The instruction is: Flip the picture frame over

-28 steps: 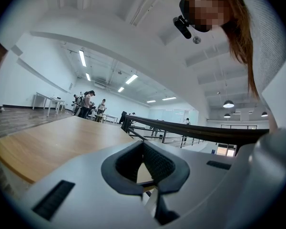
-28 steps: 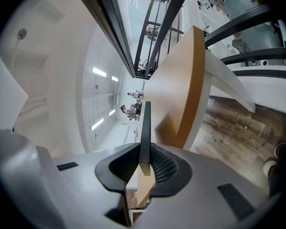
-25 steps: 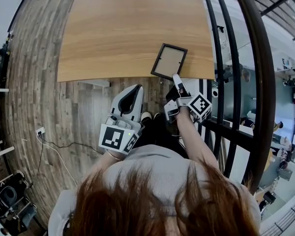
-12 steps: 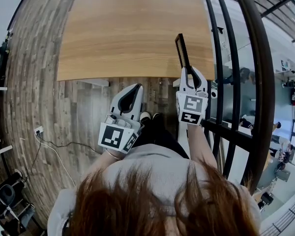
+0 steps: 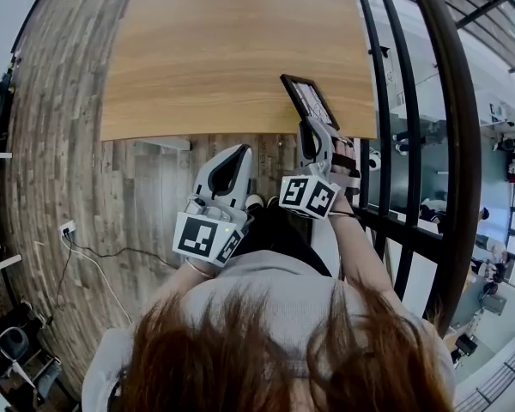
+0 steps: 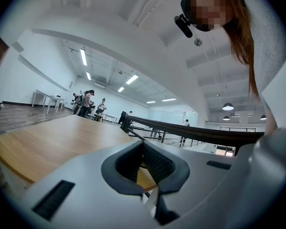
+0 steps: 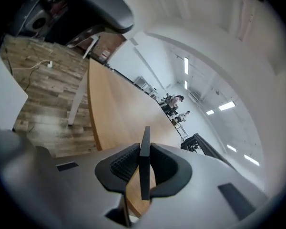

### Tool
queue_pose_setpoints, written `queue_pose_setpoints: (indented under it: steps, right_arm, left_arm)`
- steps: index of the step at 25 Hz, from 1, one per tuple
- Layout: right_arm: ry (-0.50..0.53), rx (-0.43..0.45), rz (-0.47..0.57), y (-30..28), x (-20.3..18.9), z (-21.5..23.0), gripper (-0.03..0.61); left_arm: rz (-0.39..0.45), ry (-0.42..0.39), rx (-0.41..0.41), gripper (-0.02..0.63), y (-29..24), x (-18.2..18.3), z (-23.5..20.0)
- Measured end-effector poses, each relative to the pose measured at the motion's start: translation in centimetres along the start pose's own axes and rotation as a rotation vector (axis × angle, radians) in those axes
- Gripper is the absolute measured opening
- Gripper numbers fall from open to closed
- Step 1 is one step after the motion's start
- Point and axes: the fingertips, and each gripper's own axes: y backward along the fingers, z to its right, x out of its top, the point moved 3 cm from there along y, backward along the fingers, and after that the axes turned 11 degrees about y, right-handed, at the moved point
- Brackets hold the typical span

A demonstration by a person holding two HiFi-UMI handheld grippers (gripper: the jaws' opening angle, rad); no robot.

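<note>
The black picture frame [image 5: 308, 98] hangs tilted above the right front corner of the wooden table [image 5: 232, 50], clear of the top. My right gripper [image 5: 314, 136] is shut on its near edge. In the right gripper view the frame [image 7: 145, 147] stands edge-on between the two ribbed pads [image 7: 125, 165], and my right gripper [image 7: 143, 168] presses it from both sides. My left gripper [image 5: 233, 156] is shut and holds nothing, in front of the table's near edge. In the left gripper view my left gripper [image 6: 143, 162] points level across the tabletop [image 6: 52, 142].
A black curved railing [image 5: 429, 101] runs close along the table's right side. Wood plank floor [image 5: 60, 144] surrounds the table, with a socket and cable [image 5: 73, 230] at the left. The person's shoes [image 5: 256, 202] are under the near edge.
The frame lay flat on the table a second ago. My right gripper has lifted it, rolled it through edge-on and tipped it past vertical. The left gripper has stayed put.
</note>
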Motion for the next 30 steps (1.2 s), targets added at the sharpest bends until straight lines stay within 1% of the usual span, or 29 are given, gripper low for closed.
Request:
queue_pose_setpoints:
  steps: [3,6,8,12,14,20,24,30]
  right_arm:
    - [0.131,0.029,0.004,0.0,1.1,-2.2,0.084]
    - [0.253,0.070,0.029,-0.1,2.1,-4.5,0.086]
    - [0.297,0.087,0.041,-0.2,2.2,-5.8,0.086]
    - [0.326,0.091,0.045,-0.7,1.9,-7.8,0.087]
    - [0.316,0.092,0.049,-1.0,1.7,-8.6,0.087]
    - [0.204,0.052,0.059,-1.7,2.0,-9.8,0.089]
    - [0.136,0.043,0.077,-2.0,2.0,-10.4,0.095]
    - [0.073,0.037,0.108,-2.3,1.7,-11.3,0.104]
  left_arm:
    - [-0.001,0.003,-0.005,0.006,-0.1,0.0,-0.1]
    - [-0.004,0.007,-0.007,0.006,-0.1,-0.1,-0.2]
    - [-0.005,0.012,-0.008,0.006,-0.2,-0.2,-0.3]
    - [-0.007,0.017,-0.015,0.006,-0.5,-0.4,-0.2]
    - [-0.008,0.017,-0.017,0.006,-0.5,-0.5,-0.1]
    - [-0.014,0.020,-0.010,0.006,-0.5,-0.7,-0.3]
    - [-0.019,0.017,-0.005,0.006,-0.4,-0.8,-0.4]
    - [-0.020,0.016,-0.001,0.006,-0.3,-0.8,-0.4]
